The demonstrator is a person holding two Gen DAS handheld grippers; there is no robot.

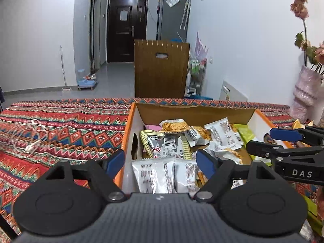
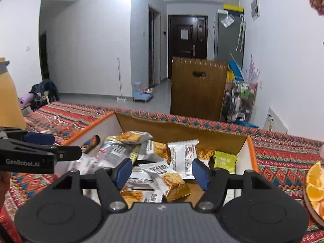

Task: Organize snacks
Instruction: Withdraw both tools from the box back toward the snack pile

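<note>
Because the task is to organize snacks, the loose packets are collected in 1 cardboard box [image 1: 129, 141] with an orange rim, which stands on the patterned tablecloth [image 1: 60, 125], and both grippers hang just above it. Most snack packets [image 2: 154, 162] lie in a mixed pile inside, white and silver ones with a few golden ones, and 1 green packet [image 2: 224, 161] leans near the right wall of the box. I think the box serves as the container so that nothing spreads over the table. The left gripper [image 1: 162, 163] is over the near left part of the box; its jaws stand apart and nothing is between the blue pads, the white packets [image 1: 160, 175] only lie below them. The right gripper [image 2: 162, 174] is over the middle of the pile, its jaws also parted and holding nothing. To the right, outside the box, a plate with orange slices [image 2: 313, 184] rests on the cloth, apart from the snacks. White earphones [image 1: 30, 139] lie at the left.
</note>
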